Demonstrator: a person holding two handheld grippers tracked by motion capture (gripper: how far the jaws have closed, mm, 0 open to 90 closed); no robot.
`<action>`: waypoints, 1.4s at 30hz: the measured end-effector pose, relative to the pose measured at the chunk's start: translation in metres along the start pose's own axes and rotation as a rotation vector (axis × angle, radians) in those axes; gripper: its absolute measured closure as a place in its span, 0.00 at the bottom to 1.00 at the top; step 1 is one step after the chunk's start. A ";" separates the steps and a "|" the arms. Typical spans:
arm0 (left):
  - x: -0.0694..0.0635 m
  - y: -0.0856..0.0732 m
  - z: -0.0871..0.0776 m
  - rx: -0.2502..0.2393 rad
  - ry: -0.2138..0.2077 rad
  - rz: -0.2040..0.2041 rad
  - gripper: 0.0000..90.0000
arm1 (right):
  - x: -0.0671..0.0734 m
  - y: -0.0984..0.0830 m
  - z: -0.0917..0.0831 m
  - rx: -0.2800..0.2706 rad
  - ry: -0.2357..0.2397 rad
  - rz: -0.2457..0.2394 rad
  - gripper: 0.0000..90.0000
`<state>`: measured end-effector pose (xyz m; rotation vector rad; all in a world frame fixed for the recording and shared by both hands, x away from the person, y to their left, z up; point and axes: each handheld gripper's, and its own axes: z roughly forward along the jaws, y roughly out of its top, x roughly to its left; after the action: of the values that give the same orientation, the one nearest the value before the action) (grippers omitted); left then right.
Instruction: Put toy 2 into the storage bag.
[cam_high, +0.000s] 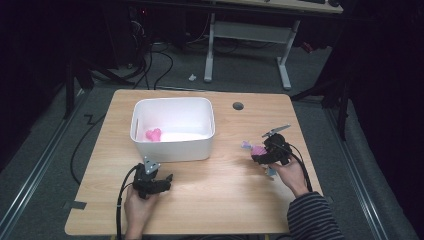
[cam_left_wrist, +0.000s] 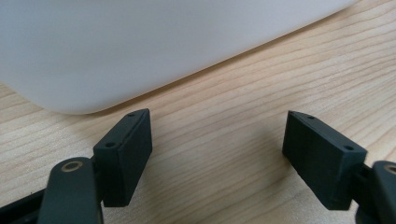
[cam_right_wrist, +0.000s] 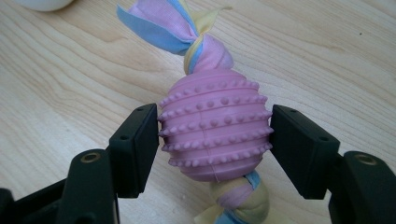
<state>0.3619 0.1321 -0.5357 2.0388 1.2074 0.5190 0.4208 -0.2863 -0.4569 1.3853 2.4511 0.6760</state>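
High view: we see a wooden table on grey floor, a white bin mid-table. Our right gripper clamps the pink studded toy near the right edge; our left gripper gapes empty beside the bin.

We note a pink studded rubber ball toy with pastel cloth knots at both ends, clamped between two black pads, low over the wooden table.
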 end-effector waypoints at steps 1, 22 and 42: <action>0.000 0.000 0.000 0.000 0.000 0.000 0.27 | 0.000 0.000 -0.002 -0.003 0.005 0.002 0.38; 0.000 0.000 0.000 -0.001 0.000 -0.002 0.27 | 0.004 0.006 -0.039 -0.079 0.035 -0.027 0.38; 0.000 0.000 0.000 -0.001 0.000 -0.002 0.27 | 0.007 0.029 -0.064 -0.138 0.075 -0.063 0.38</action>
<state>0.3619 0.1319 -0.5358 2.0364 1.2090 0.5191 0.4113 -0.2848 -0.3866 1.2475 2.4413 0.8798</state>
